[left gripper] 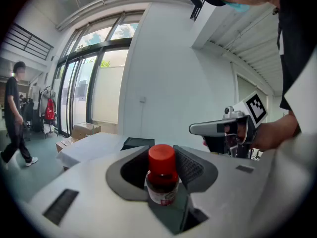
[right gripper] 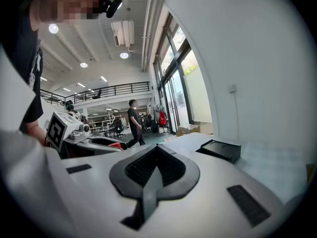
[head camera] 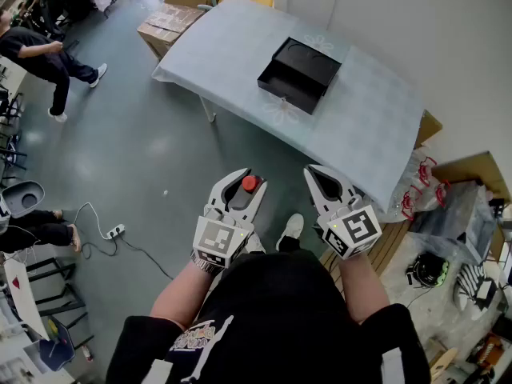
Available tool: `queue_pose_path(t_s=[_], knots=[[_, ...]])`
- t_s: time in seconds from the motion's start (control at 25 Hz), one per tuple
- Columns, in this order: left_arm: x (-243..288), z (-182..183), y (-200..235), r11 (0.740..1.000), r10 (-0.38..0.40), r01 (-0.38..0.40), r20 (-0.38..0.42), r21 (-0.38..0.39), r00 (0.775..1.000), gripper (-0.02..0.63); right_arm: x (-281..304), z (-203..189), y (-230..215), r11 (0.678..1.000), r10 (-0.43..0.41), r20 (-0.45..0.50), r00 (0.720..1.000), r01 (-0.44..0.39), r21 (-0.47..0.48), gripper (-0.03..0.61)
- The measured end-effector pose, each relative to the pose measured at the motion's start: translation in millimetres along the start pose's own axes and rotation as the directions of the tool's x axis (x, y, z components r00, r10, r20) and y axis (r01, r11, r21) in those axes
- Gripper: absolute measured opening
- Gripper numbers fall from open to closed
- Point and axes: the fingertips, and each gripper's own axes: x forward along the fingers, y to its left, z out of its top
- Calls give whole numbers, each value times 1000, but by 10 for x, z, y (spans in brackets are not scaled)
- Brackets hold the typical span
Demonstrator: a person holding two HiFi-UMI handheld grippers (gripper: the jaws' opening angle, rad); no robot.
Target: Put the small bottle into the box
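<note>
Right up close, the operator is holding both tools out at waist height over the grey floor (head camera: 160, 158), side by side and near each other. The left gripper (head camera: 246, 179) is clamping the small bottle (left gripper: 161, 175): its jaws are standing wide apart with the bottle pinched between the pads. The bottle is sitting upright in there, red cap on top, dark contents and a pale label below. So the bottle is not in the box; it is riding in the left tool, well short of the table.

Just beside it, the right gripper (head camera: 320, 171) is carrying nothing. Its jaws are pressing together, the dark pads meeting in one line with no gap between them.

Down on the floor to the left, a white power strip (head camera: 116, 231) is lying with its cable trailing off.

Further out, the table (head camera: 232, 46) under a pale cloth is standing against the white wall. The black box (head camera: 300, 74) is resting on it, towards the middle, with its open tray facing the operator and a flat part with a round impression behind.

Past the table's far end, brown cardboard cartons (head camera: 168, 24) are sitting on the floor. Away at the left edge of the room, a person in dark clothes (head camera: 40, 54) is walking across the floor.
</note>
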Motion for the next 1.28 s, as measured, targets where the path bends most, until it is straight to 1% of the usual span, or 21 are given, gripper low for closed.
queue_pose_path(t_s=[0.48, 0.72, 1.12, 1.28], knots=[[-179, -4, 46, 1000, -1, 1, 10, -7, 1000, 156, 21, 18, 189, 1000, 17, 7, 1000, -17, -6, 8], [-320, -49, 183, 1000, 5, -5, 9, -12, 1000, 156, 135, 2, 356, 999, 25, -13, 1000, -25, -26, 8], [-587, -138, 430, 1000, -6, 6, 0, -18, 1000, 156, 355, 12, 657, 999, 20, -7, 1000, -20, -36, 8], [-618, -163, 514, 1000, 0, 0, -5, -13, 1000, 156, 429, 8, 688, 999, 21, -1, 1000, -21, -32, 8]])
